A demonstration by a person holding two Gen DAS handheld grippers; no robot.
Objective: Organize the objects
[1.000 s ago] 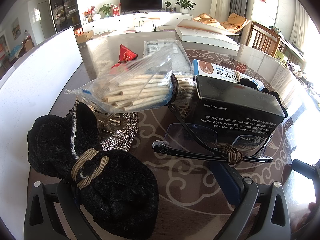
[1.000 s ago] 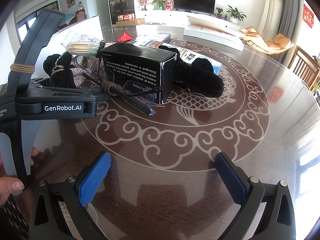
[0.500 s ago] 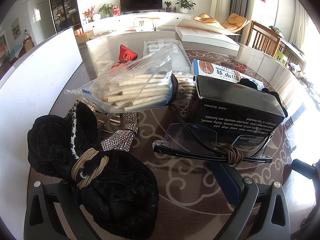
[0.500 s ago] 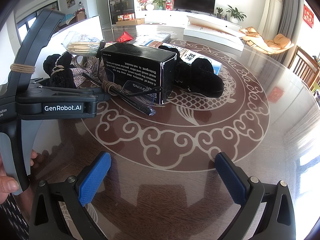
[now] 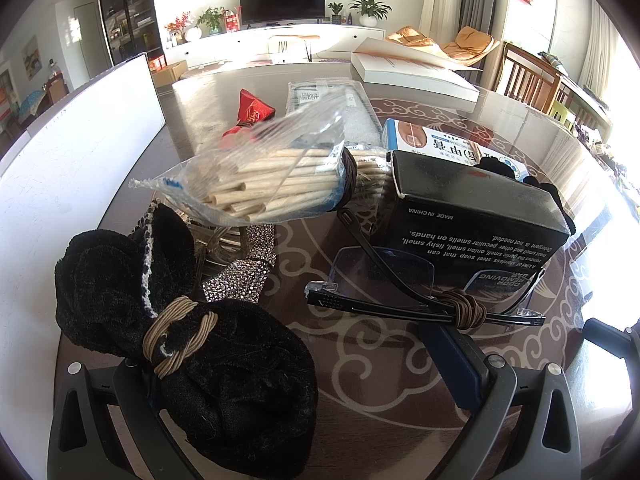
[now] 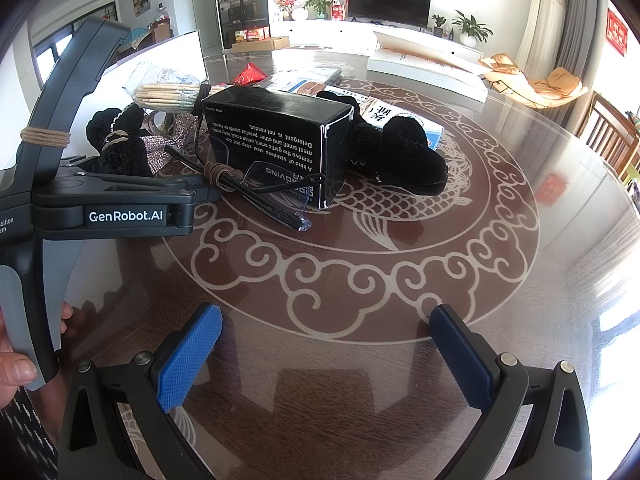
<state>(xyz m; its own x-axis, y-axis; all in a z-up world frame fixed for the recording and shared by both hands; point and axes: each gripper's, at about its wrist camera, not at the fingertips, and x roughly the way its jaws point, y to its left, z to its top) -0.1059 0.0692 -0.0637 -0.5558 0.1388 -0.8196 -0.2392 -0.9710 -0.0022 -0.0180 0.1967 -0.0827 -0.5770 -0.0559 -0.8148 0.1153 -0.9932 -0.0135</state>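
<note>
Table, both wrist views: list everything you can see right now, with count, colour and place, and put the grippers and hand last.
Black box: 1, black with white print, table centre.
Glasses: 1, black frame, arms tied with brown cord, against the box's near side.
Black fabric bundle: 1, tan band, in front of left gripper.
Second black fabric piece: 1, right of box.
Bag of wooden sticks: 1, clear, left of box.
Sequinned item: 1, silver, under the bag.
Red packet: 1, far side.
Blue-white carton: 1, behind box.
Left gripper: open.
Right gripper: open, over bare table.
Hand: holding left gripper's handle.
</note>
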